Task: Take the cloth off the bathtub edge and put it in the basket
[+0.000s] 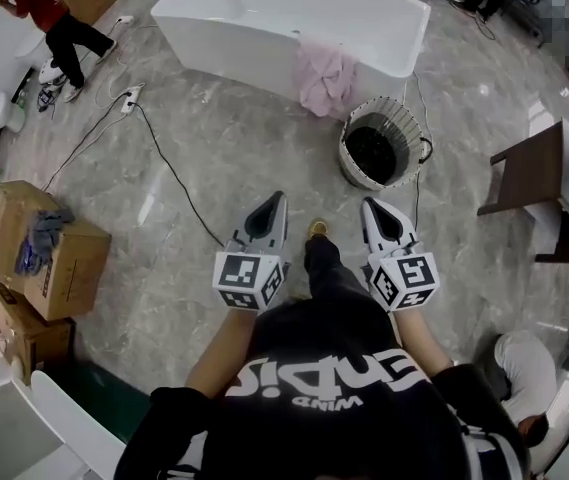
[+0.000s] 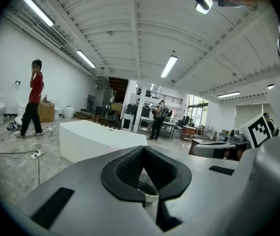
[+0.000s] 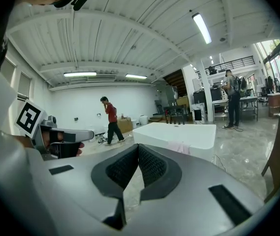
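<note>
A pink cloth (image 1: 326, 76) hangs over the near edge of the white bathtub (image 1: 264, 18). Just in front of it on the floor stands a round white basket (image 1: 384, 143) with a dark inside. My left gripper (image 1: 276, 200) and right gripper (image 1: 370, 206) are held side by side at waist height, well short of the tub, both shut with nothing in them. The right gripper view shows the right gripper (image 3: 138, 145) with its pads meeting and, beyond them, the cloth (image 3: 180, 147) on the bathtub (image 3: 176, 132). In the left gripper view the left gripper (image 2: 143, 147) is shut too; the bathtub (image 2: 93, 139) lies ahead.
Cardboard boxes (image 1: 44, 248) stand at the left. A black cable (image 1: 174, 178) runs across the marble floor from a power strip (image 1: 131, 96). A person in red (image 1: 49, 13) stands at the far left. Dark wooden furniture (image 1: 529, 173) is at the right.
</note>
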The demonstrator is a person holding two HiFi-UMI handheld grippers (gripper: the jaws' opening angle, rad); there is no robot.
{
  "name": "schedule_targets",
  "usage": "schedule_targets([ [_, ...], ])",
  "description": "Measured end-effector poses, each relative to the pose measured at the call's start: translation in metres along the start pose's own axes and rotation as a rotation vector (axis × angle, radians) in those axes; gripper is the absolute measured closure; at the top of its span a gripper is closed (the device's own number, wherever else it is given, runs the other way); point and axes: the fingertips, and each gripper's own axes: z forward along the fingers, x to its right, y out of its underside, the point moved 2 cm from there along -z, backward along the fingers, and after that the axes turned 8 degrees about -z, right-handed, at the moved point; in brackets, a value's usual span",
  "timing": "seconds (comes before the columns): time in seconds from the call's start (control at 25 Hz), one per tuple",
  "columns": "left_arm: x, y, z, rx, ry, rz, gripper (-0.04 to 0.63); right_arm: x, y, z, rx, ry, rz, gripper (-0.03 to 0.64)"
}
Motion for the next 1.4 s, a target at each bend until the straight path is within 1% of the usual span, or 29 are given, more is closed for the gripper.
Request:
schedule_targets([
  [0.24,-0.021,-0.040,0.072,0.019,0.002,-0.001,0.583,0.041,-0.030,0.068,0.003,-0.030,-0.031,0.604],
  [0.56,-0.045,-0.074,0.160,0.029,-0.026,-0.009,0.583,0.115,-0.064,0.141,0.027,-0.042,-0.050,0.604],
  [0.72,-0.053,-0.088,0.193,0.039,-0.040,-0.012,0.583,0.147,-0.073,0.170,0.038,-0.041,-0.045,0.604],
  [0.92,-0.065,-0.098,0.218,0.037,-0.046,-0.006,0.583,0.164,-0.079,0.197,0.046,-0.041,-0.032,0.604],
  [1.16,-0.094,-0.108,0.257,0.031,-0.051,-0.008,0.583,0.176,-0.076,0.238,0.020,-0.058,-0.031,0.604],
  [1.28,-0.113,-0.116,0.287,0.026,-0.039,-0.005,0.583,0.190,-0.074,0.264,0.010,-0.043,-0.026,0.604],
  [1.4,-0.129,-0.123,0.322,0.013,-0.009,-0.003,0.583,0.208,-0.074,0.290,0.000,-0.010,-0.017,0.604],
])
